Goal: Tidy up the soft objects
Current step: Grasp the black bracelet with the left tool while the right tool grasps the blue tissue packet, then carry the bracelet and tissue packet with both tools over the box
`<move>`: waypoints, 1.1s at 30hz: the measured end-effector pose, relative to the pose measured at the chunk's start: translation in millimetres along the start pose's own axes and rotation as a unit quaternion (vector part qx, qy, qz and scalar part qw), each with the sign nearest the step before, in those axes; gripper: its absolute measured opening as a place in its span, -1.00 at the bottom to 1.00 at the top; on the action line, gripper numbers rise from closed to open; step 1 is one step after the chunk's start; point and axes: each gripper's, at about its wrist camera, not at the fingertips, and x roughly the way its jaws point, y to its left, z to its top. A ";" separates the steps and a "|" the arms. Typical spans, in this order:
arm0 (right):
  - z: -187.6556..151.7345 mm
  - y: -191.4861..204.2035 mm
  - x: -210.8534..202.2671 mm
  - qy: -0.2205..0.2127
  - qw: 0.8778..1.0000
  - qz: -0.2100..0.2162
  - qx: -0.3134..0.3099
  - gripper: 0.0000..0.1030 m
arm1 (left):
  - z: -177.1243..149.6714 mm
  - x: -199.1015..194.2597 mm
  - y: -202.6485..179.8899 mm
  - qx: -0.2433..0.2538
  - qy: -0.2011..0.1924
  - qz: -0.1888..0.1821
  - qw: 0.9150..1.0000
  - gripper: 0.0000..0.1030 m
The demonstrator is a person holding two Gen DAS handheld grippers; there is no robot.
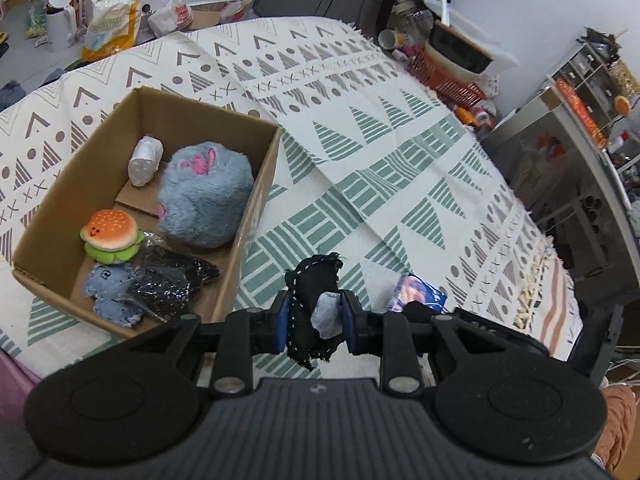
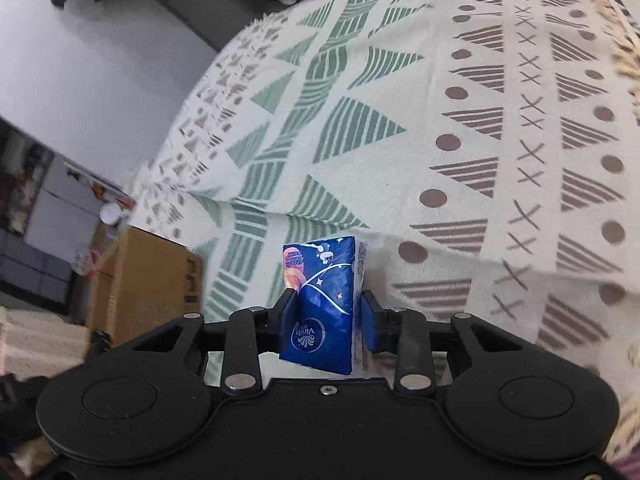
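My left claw (image 1: 314,322) is clamped on a black cloth (image 1: 310,300) with white stitching and a grey patch, held above the patterned tabletop (image 1: 380,140) just beside the box (image 1: 248,224). In the box lie a grey plush (image 1: 206,194), a burger toy (image 1: 112,236), a blue rag (image 1: 110,292), dark fabric (image 1: 168,280) and a small white roll (image 1: 146,156). My right claw (image 2: 326,316) straddles a blue tissue pack (image 2: 320,304) (left finger touching it, right finger just clear), so that claw stands open around the pack on the tabletop.
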 end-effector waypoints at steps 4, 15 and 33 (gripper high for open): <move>-2.4 3.5 -24.8 -0.019 1.000 0.019 0.011 -0.36 | 0.7 -16.5 3.2 0.010 -0.012 -0.021 1.000 -0.49; -9.0 52.2 -63.9 -0.064 0.997 0.047 -0.001 -0.35 | 14.3 -51.2 25.1 0.008 -0.058 -0.053 0.997 -0.49; -21.6 138.3 -48.4 -0.075 0.994 0.053 -0.050 -0.35 | 46.4 -62.3 108.3 -0.040 -0.086 -0.049 0.994 -0.49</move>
